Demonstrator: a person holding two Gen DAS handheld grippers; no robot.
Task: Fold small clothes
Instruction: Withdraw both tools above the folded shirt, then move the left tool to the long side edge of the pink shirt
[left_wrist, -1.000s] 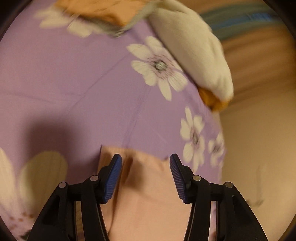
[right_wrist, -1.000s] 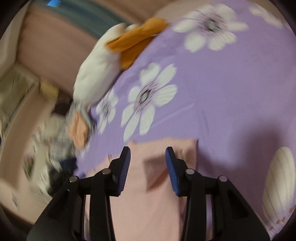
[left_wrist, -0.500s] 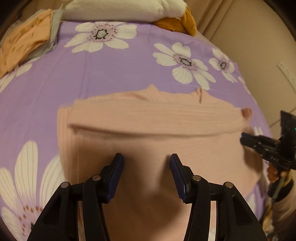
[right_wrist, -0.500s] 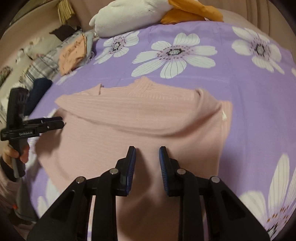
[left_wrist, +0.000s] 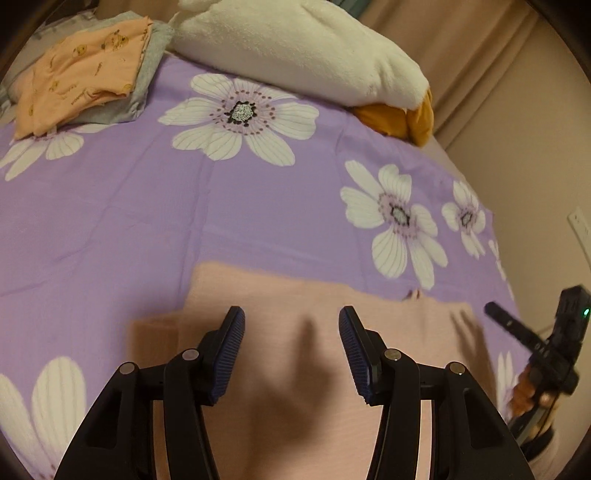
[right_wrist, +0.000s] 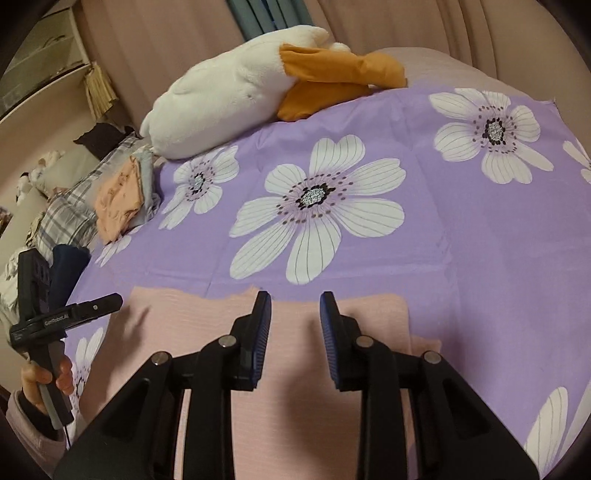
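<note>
A pink ribbed garment (left_wrist: 288, 291) lies flat on the purple flowered sheet (left_wrist: 110, 206). Its straight far edge sits just beyond both sets of fingertips. My left gripper (left_wrist: 291, 314) hovers over the garment's left part, open, with nothing between its blue pads. In the right wrist view the same garment (right_wrist: 184, 325) lies under my right gripper (right_wrist: 294, 299). That gripper is open with a narrow gap and pinches no cloth. Each view shows the other gripper at the side: the right gripper (left_wrist: 496, 312) and the left gripper (right_wrist: 109, 301), each held by a hand.
A white plush goose (right_wrist: 221, 103) with orange beak and feet lies along the sheet's far edge. A folded stack, orange cloth (left_wrist: 81, 74) on grey, sits at the far left corner beside plaid fabric (right_wrist: 66, 218). Curtains and a wall (left_wrist: 517, 147) border the bed.
Both views have swung and rolled. The pink garment, spread wide across both views half a second ago, now fills only their lower part. The right jaws stand closer together than a second ago.
</note>
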